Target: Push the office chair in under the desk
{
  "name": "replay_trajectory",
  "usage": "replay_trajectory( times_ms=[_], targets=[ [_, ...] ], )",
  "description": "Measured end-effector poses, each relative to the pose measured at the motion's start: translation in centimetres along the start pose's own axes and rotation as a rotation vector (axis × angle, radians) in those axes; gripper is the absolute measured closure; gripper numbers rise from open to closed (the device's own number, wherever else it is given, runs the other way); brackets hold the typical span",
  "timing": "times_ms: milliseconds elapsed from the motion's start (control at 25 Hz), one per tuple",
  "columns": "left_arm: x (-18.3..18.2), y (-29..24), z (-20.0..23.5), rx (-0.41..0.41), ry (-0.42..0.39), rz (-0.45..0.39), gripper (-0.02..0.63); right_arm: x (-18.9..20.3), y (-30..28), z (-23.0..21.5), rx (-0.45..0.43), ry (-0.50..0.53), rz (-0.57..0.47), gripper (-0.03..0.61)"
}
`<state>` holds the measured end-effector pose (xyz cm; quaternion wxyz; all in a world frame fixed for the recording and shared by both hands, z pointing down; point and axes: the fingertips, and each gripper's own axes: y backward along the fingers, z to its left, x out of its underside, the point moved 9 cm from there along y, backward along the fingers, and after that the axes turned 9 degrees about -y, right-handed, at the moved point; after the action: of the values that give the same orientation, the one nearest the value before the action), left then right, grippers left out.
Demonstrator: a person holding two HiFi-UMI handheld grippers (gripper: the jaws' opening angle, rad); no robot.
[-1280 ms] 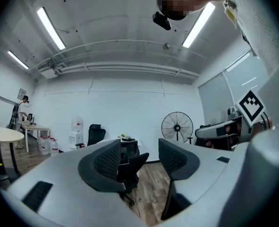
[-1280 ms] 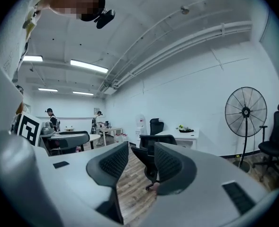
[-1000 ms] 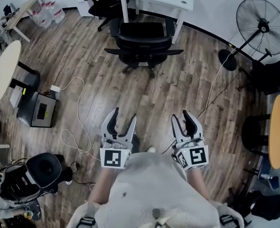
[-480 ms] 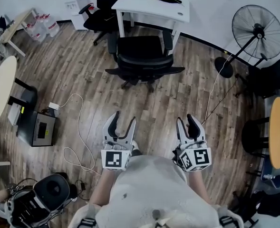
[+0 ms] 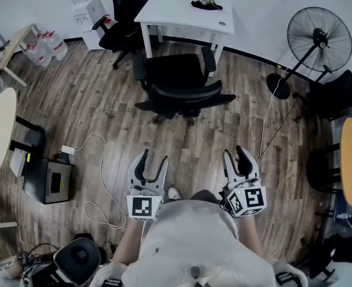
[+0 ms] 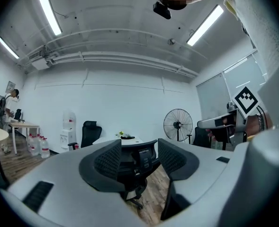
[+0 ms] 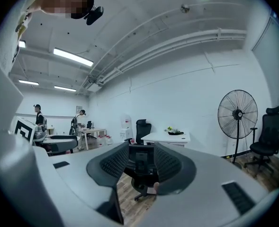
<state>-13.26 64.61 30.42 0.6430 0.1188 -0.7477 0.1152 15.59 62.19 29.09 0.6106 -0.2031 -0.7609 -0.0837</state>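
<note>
Office chair (image 5: 181, 84): black, on the wood floor (image 5: 98, 100), upper centre of the head view. It stands just below the white table (image 5: 164, 12) in the frame, backrest toward the person, seat out in the open rather than under the tabletop. Small dark items (image 5: 202, 3) lie on the far part of the table.

Left hand-held gripper (image 5: 150, 160): lower centre, released, jaws apart with nothing between them. It is well apart from the chair, which shows through the gap in the left gripper view.

Right hand-held gripper (image 5: 238, 154): beside it to the right, also released and empty.

A second black chair (image 5: 123, 8) stands left of the table, and a pedestal fan (image 5: 318, 33) at upper right.
</note>
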Motion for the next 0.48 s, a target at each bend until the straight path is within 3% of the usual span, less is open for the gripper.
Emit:
replay_trajectory(
  times_ms=[120,480],
  targets=[
    [0.1,-0.8,0.4,0.004,0.027,0.001,0.350,-0.1,-1.0,-0.2,0.002,0.010,0.025,0.403],
    [1.5,-4.7,0.9,0.005,0.011,0.009,0.350,0.5,-5.1,-2.7,0.008,0.023,0.081,0.400]
  ],
)
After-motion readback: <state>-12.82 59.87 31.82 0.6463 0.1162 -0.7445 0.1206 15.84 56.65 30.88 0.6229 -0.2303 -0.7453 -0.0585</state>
